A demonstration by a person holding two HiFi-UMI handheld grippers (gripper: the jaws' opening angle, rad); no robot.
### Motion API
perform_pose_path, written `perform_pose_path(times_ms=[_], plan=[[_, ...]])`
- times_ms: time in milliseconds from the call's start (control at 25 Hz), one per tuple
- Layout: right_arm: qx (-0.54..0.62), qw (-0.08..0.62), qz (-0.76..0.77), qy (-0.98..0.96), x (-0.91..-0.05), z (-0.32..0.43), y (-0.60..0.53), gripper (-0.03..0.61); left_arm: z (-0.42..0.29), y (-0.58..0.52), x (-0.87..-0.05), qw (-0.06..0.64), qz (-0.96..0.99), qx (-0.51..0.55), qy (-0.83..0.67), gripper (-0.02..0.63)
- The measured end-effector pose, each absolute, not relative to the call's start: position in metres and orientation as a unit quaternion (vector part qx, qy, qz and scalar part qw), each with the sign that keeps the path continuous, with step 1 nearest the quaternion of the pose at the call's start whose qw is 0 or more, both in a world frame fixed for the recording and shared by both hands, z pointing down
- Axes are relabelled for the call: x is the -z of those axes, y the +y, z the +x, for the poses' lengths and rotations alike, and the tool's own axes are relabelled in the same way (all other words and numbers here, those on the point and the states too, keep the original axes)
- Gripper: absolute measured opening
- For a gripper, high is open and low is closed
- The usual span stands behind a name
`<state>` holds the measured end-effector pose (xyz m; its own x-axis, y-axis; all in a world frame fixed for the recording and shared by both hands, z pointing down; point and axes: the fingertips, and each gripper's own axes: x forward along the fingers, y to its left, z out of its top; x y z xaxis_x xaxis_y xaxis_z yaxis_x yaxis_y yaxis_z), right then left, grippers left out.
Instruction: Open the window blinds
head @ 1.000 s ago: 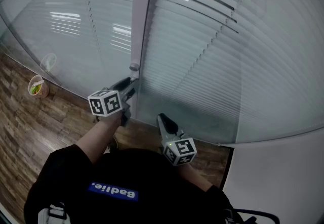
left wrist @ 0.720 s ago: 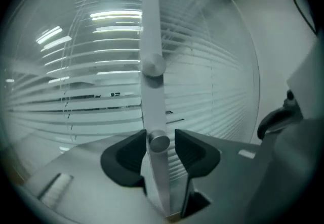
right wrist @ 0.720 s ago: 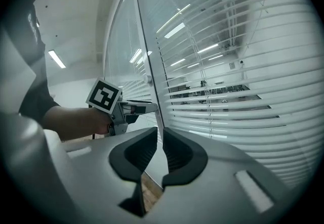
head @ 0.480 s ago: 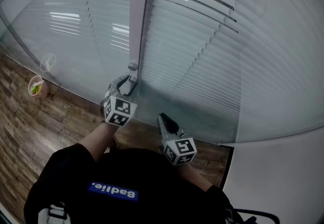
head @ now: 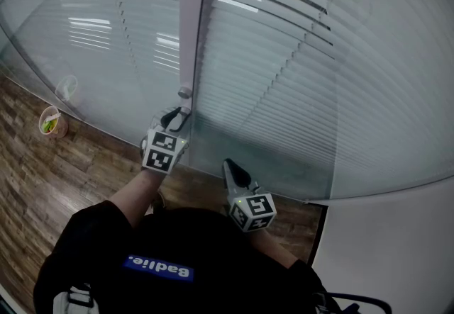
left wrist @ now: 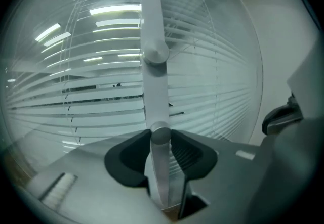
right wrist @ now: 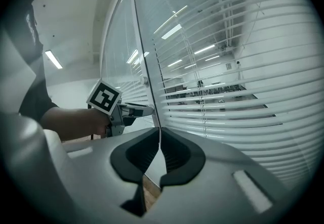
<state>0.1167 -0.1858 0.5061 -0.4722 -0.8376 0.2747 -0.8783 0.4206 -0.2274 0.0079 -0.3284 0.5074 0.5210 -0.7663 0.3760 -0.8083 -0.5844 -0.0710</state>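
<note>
White slatted blinds point(head: 284, 57) hang behind glass panes split by a pale upright post point(head: 191, 15). On the post sit two round knobs, an upper knob point(left wrist: 155, 52) and a lower knob point(left wrist: 161, 134). My left gripper point(left wrist: 161, 139) has just been closing, and its dark pads point(left wrist: 132, 153) now press both sides of the lower knob. In the head view the left gripper point(head: 177, 120) sits at the post's foot, just below the upper knob point(head: 184, 93). My right gripper point(right wrist: 158, 139) is shut on nothing, its tips close to the glass, and hangs lower right point(head: 228, 165).
A small cup point(head: 51, 121) stands on the wooden floor point(head: 42, 171) at the left by the glass. A white wall point(head: 397, 249) closes the right side. The left gripper point(right wrist: 144, 110) and its marker cube show in the right gripper view, against the post.
The left gripper has rolled, so its marker cube now faces up, and it has edged onto the post with its jaws closing round the lower knob. The right gripper has not moved.
</note>
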Motion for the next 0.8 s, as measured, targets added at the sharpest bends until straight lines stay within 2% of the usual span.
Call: perform_pose_path(times_ms=[480, 600, 800], plan=[[-0.169, 0.06, 0.508, -0.842, -0.5051, 0.1163, -0.1864, 0.035, 0.0074, -0.3286, -0.5074, 0.058, 0.867, -0.202, -0.451, 0.127], [-0.17, 0.057, 0.509, -0.842, -0.5046, 0.1188, -0.1867, 0.028, 0.0071, -0.3292, -0.5087, 0.104, 0.873, -0.177, -0.443, 0.126], [-0.173, 0.054, 0.504, -0.844, -0.5048, 0.1168, -0.1867, 0.023, 0.0057, -0.3308, -0.5101, 0.237, 0.875, -0.098, -0.411, 0.124]])
